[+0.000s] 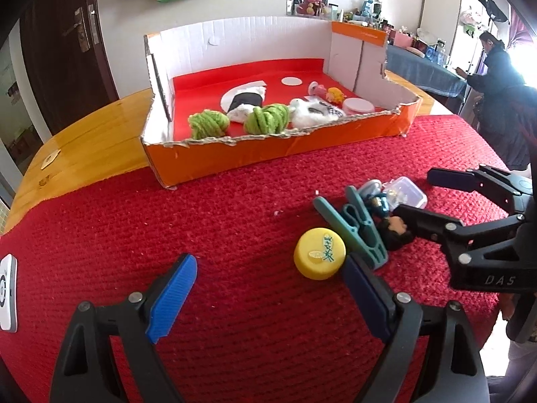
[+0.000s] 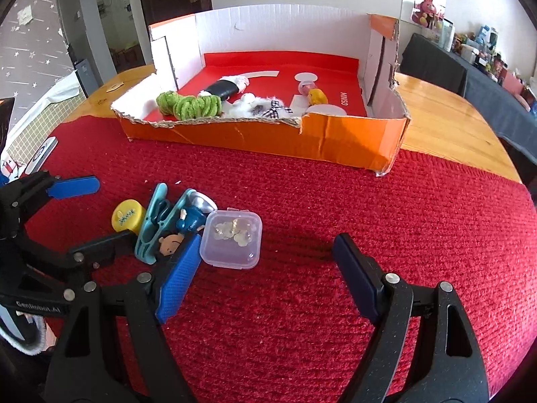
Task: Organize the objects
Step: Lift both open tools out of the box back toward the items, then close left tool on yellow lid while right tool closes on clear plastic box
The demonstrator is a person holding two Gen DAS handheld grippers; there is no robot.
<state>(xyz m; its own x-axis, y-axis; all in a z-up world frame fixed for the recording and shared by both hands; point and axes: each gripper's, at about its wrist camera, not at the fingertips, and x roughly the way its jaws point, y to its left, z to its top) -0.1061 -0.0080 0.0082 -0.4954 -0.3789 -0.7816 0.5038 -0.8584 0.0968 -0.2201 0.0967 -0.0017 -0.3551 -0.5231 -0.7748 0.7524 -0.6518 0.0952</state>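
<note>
A small heap waits on the red mat, short of the orange box (image 1: 278,147): a yellow cap (image 1: 319,253), a teal clip (image 1: 360,231), a little figure (image 2: 183,226) and a clear case (image 2: 231,238). Both tongs stand wide, gripping nothing. The left tongs (image 1: 272,288) have the cap just ahead and to their right. The right tongs (image 2: 265,268) have the case just ahead, probably the easiest first grab. The clip's long axis runs toward the box.
</note>
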